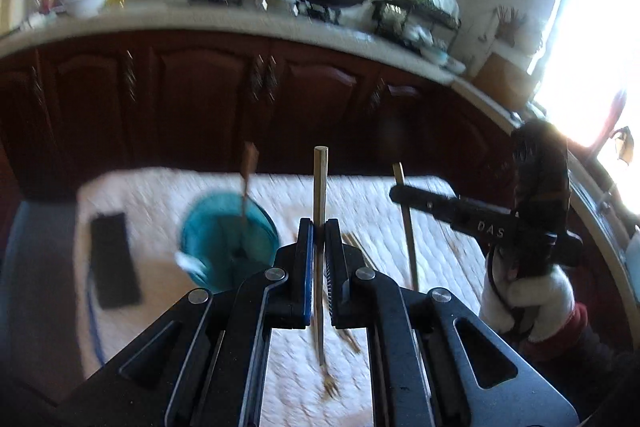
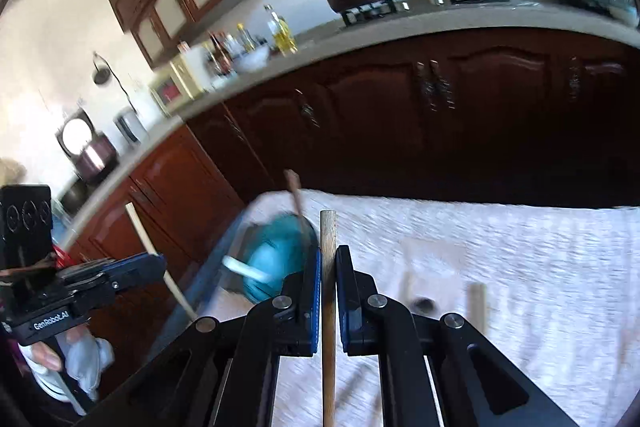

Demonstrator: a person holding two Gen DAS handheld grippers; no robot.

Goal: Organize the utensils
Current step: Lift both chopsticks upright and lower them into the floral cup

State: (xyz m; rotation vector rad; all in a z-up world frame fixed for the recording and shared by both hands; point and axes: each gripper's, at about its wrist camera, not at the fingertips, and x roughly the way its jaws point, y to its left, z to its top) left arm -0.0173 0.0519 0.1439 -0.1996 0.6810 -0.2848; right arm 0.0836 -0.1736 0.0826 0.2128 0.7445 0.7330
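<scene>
In the left wrist view my left gripper point(image 1: 319, 227) is shut on a thin, pale wooden-handled fork point(image 1: 320, 183); its tines hang below the jaws, above the cloth. A teal cup point(image 1: 230, 243) stands left of it with a brown-handled utensil point(image 1: 249, 167) upright inside. My right gripper point(image 1: 400, 193) is to the right, raised, with a wooden stick handle point(image 1: 408, 239) in it. In the right wrist view my right gripper point(image 2: 329, 251) is shut on a brown wooden handle point(image 2: 328, 227); its lower end is hidden. The teal cup point(image 2: 276, 259) lies ahead-left, and the left gripper point(image 2: 160, 263) is further left.
A white quilted cloth point(image 1: 400, 259) covers the table, with a few more utensils point(image 1: 354, 243) lying on it and a flat black slab point(image 1: 114, 259) at the left. Dark wooden cabinets point(image 1: 200, 95) and a counter with pots stand beyond. A gloved hand point(image 1: 532, 299) holds the right gripper.
</scene>
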